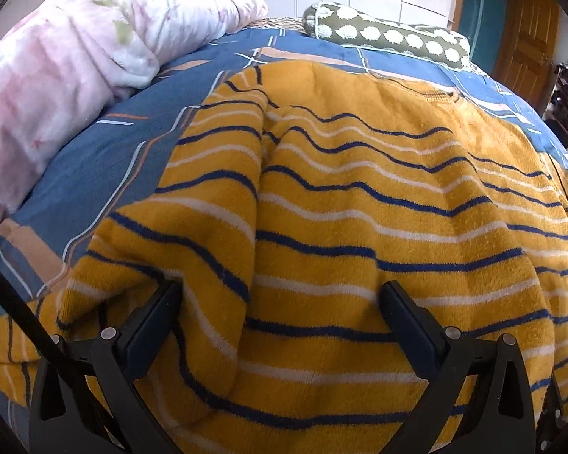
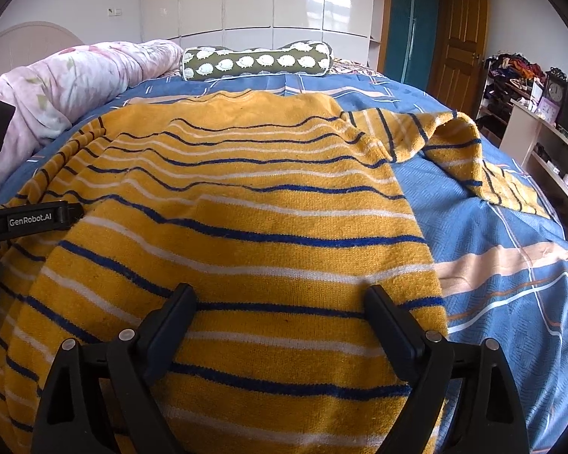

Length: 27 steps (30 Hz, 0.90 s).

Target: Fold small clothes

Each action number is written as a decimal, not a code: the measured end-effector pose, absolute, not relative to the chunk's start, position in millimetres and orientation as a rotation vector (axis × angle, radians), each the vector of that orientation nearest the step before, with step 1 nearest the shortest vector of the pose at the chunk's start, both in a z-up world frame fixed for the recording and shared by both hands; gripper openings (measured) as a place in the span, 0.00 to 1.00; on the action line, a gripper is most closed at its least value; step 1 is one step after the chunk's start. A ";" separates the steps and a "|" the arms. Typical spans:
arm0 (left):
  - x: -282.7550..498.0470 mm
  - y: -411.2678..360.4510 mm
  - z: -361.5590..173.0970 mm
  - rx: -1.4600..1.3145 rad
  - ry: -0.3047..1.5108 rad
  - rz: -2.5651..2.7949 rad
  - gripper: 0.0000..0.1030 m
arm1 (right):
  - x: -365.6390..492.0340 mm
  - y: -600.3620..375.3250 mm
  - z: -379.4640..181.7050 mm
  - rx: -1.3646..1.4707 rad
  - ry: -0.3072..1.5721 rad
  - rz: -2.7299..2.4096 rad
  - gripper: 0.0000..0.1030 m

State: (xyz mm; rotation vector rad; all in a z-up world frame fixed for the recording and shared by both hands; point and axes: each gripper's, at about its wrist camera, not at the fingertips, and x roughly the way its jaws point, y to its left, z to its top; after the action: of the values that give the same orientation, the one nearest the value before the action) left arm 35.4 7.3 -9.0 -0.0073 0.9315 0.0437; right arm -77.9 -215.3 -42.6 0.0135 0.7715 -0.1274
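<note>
Yellow striped top on the bed
A pink quilt (image 1: 56,60) lies on the left, then the top (image 1: 359,208) spread flat on the blue sheet (image 1: 94,159). The left gripper (image 1: 280,295) and right gripper (image 2: 280,299) hang over the top's near edge, both with fingers spread wide and holding nothing; its right sleeve (image 2: 454,143) lies crumpled

Yellow striped sweater (image 2: 227,227), spread rumpled on blue bed, sleeve flung right

Left gripper (image 1: 280,295) and right gripper (image 2: 280,299): both spread wide, fingertips low over the yellow striped sweater (image 2: 227,227), side by side.
</note>
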 end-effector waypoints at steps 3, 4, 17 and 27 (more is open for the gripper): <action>36.5 8.0 -9.0 -0.013 0.937 0.040 1.00 | -76.9 -214.8 -42.7 0.011 0.773 -0.133 0.91; 37.2 8.8 -9.0 -0.013 0.937 0.039 1.00 | -76.1 -214.5 -42.6 0.010 0.775 -0.135 0.91; 36.7 8.7 -8.2 -0.013 0.938 0.039 1.00 | -76.6 -219.8 -44.2 0.035 0.783 -0.127 0.92; 37.0 8.9 -7.9 -0.014 0.938 0.039 1.00 | -75.2 -219.5 -44.6 0.036 0.787 -0.126 0.94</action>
State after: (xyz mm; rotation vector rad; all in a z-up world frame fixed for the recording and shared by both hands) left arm 37.0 8.9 -7.9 -0.0139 0.9380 0.0385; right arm -75.2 -219.5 -44.6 0.0359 0.7866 -0.1264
